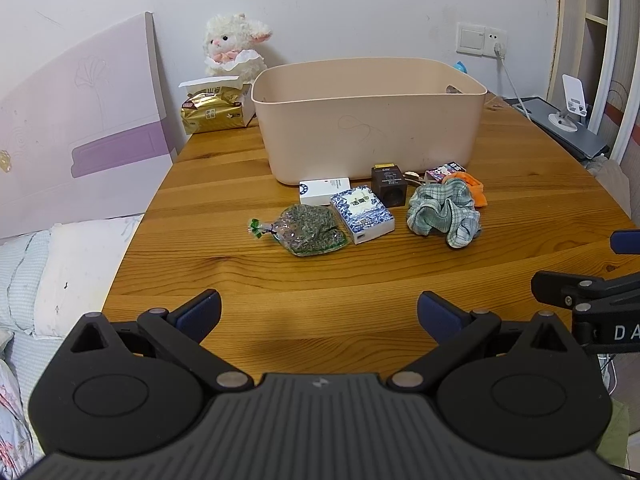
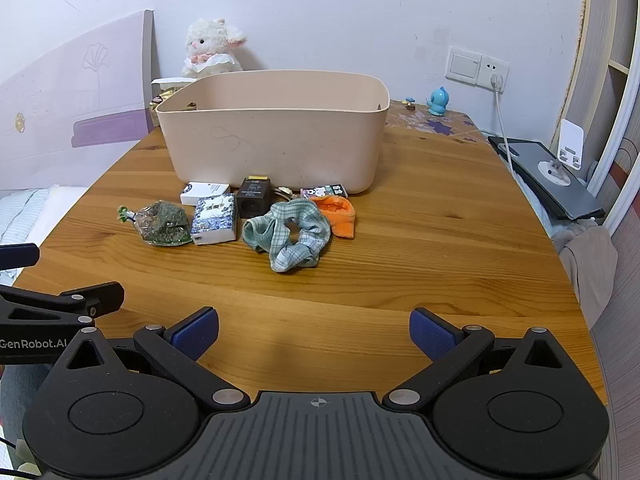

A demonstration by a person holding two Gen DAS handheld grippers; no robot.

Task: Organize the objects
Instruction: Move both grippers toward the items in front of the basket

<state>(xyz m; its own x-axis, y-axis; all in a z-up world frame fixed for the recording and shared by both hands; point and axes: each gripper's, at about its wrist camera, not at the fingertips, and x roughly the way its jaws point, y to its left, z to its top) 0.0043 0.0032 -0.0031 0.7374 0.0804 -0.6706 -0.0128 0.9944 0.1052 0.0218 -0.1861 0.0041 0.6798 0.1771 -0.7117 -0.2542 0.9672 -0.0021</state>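
Both claws hung over the near edge of the wooden worktop (image 1: 208,264), side by side: the left claw (image 1: 319,314) and the right claw (image 2: 314,332) each had its two blue-padded fingers spread wide with nothing between them. Beyond them lay one cluster of small things, well apart from either claw. Nearest in it were one clear bag of dried green leaves (image 1: 312,230), one blue-and-white patterned box (image 1: 362,213) just beside it, and one crumpled green checked cloth (image 2: 288,234) to the right. One orange cloth (image 2: 335,214) lay touching the checked one on its far right side. Behind these stood one white box (image 1: 324,191), one dark brown cube-shaped box (image 1: 389,186) and one small cartoon-printed box (image 2: 324,191), all three close against the front wall of one beige plastic bin (image 1: 368,128). What the bin held could not be made out. Farther back, left of the bin, sat one gold tissue pack (image 1: 214,114), with one white plush lamb (image 1: 234,46) by the wall. One small blue figurine (image 2: 438,101) stood at the far right corner.
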